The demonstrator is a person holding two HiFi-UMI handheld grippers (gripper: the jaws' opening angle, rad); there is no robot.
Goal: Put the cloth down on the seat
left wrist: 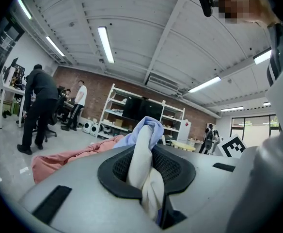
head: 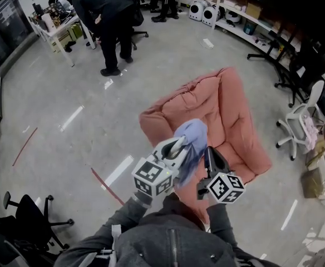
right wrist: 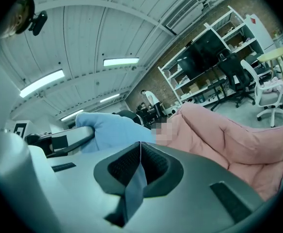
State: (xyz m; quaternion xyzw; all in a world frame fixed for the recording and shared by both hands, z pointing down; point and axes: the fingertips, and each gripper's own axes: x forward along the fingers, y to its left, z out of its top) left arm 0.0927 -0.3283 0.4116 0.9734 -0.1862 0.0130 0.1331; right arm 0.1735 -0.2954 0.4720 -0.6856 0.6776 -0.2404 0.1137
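Left hand-held gripper (head: 177, 144) and right hand-held gripper (head: 208, 153) each clamp the light-blue fabric cloth (head: 191, 137) near the pink padded seat (head: 232, 110). Advice: lower it level onto the seat, then free both grips together.

My left claw (head: 177, 146) is beside my right claw (head: 208, 154), close in front of me. The pale blue fabric cloth (head: 191, 135) is bunched between them, pinched in both. The pink padded cushion seat (head: 232, 107) lies on the floor just beyond them. Far left, a person in dark clothes (head: 104, 15) bends beside a white table (head: 55, 31). A white swivel chair (head: 297, 121) stands right of the seat, and white metal shelves (head: 237, 21) stand far right.
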